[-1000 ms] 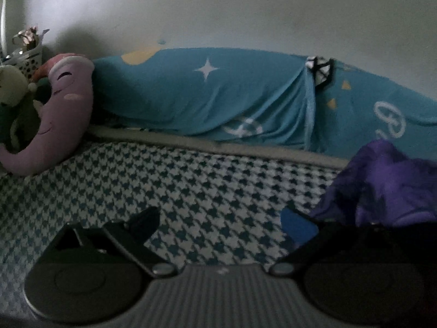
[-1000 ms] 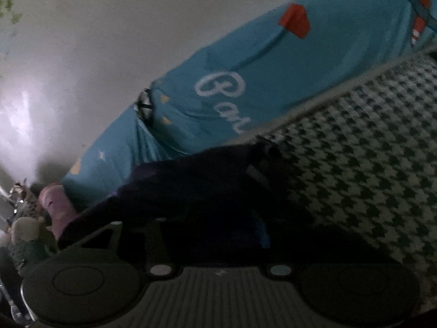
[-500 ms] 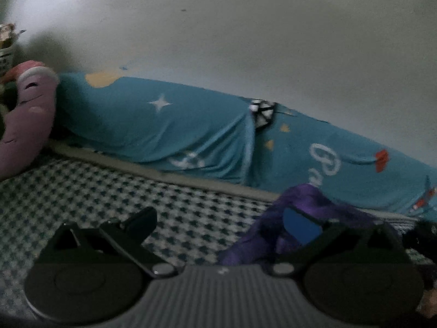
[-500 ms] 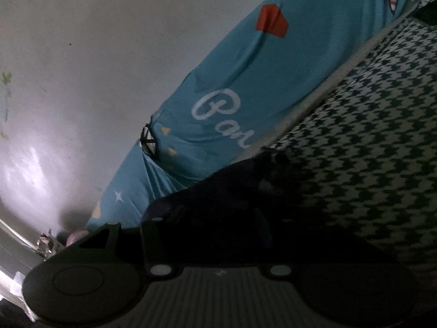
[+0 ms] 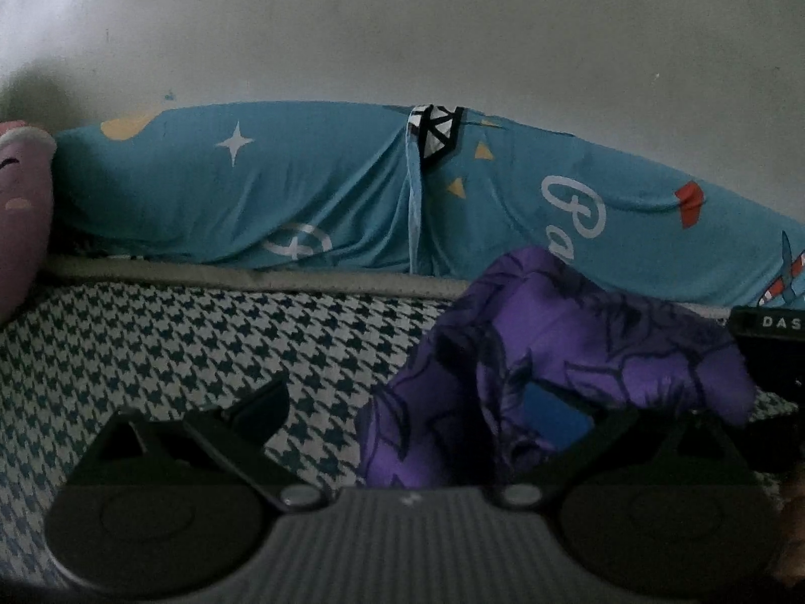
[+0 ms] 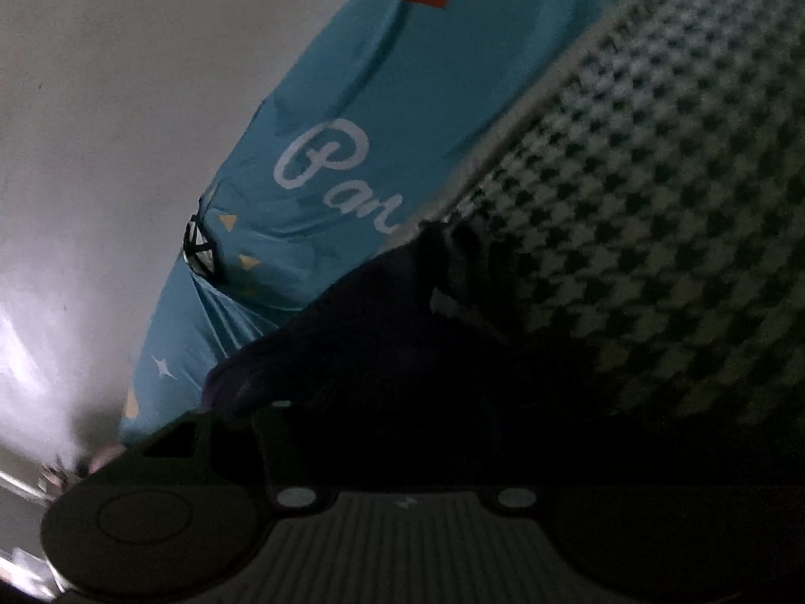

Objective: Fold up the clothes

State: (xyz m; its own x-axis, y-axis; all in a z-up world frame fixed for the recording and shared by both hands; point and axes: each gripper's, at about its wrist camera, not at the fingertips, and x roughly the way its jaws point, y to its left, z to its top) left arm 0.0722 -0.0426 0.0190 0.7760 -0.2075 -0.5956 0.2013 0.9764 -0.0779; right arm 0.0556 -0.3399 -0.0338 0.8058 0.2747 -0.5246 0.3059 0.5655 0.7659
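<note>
Low over a houndstooth bedspread, the left gripper stands with its fingers spread wide; a crumpled purple garment bunches at center right of the frame, draped over the blue-padded right finger. From the right wrist, the right gripper is buried under the same dark cloth, its state impossible to tell. Behind, a blue printed sheet runs along the wall.

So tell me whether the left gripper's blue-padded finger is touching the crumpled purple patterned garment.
Touching. In the left wrist view the crumpled purple patterned garment drapes over and around the blue-padded finger of the left gripper, with no gap visible.
</note>
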